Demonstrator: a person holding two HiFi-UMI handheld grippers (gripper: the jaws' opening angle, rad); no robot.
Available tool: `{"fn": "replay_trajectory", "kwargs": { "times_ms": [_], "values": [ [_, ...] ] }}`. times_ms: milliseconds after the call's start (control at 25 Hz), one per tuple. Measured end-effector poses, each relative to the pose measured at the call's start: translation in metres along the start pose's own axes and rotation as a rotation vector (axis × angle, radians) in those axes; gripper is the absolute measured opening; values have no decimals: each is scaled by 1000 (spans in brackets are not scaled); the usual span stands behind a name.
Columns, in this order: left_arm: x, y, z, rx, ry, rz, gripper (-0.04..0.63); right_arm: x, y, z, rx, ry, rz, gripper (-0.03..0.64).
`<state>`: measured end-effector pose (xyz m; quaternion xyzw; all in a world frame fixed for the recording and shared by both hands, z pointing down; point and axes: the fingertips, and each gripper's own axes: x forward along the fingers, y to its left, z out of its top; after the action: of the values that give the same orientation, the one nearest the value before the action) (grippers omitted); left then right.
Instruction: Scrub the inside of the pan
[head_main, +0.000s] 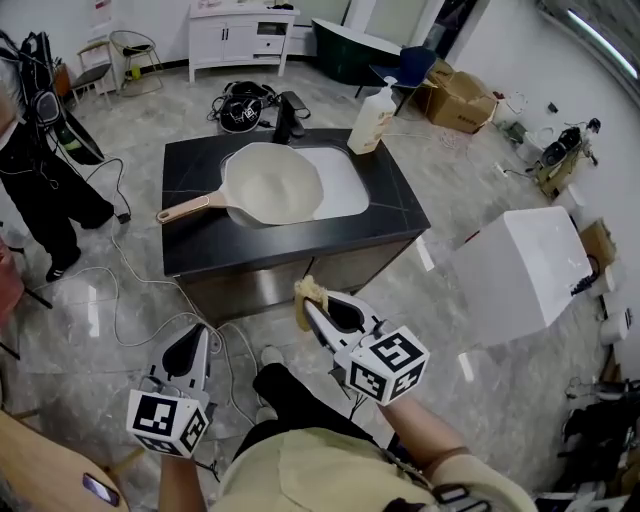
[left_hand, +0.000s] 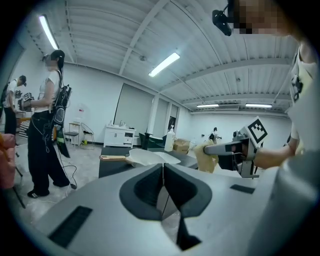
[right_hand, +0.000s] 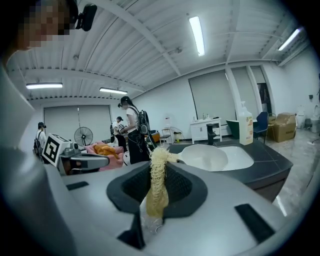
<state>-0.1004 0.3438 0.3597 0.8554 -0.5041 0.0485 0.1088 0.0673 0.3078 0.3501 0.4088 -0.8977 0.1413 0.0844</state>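
A dark stone counter (head_main: 195, 240) stands at twelve o'clock, bearing a smooth, round cream pan (head_main: 272, 185) with its tan handle (head_main: 185, 210) toward eight. Our right gripper (head_main: 306, 310) pinches a yellow, fibrous scrubber (head_main: 309, 291); our left gripper (head_main: 203, 332) is closed, empty.

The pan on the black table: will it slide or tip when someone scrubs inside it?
The pan probably slides: it sits loose on the smooth table, nothing holding it. Its long handle sticks out sideways, so it may swivel. Wide and low, it likely won't tip.
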Motion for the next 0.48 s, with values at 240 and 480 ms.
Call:
{"fn": "replay_trajectory", "kwargs": {
  "times_ms": [240,480],
  "values": [
    [32,12,-6,-9,59,-20,15,46,-46,10,18,-11,-8,72],
    [95,39,-6,12,88,-8,17,119,-105,25,18,22,28,72]
  ]
}}
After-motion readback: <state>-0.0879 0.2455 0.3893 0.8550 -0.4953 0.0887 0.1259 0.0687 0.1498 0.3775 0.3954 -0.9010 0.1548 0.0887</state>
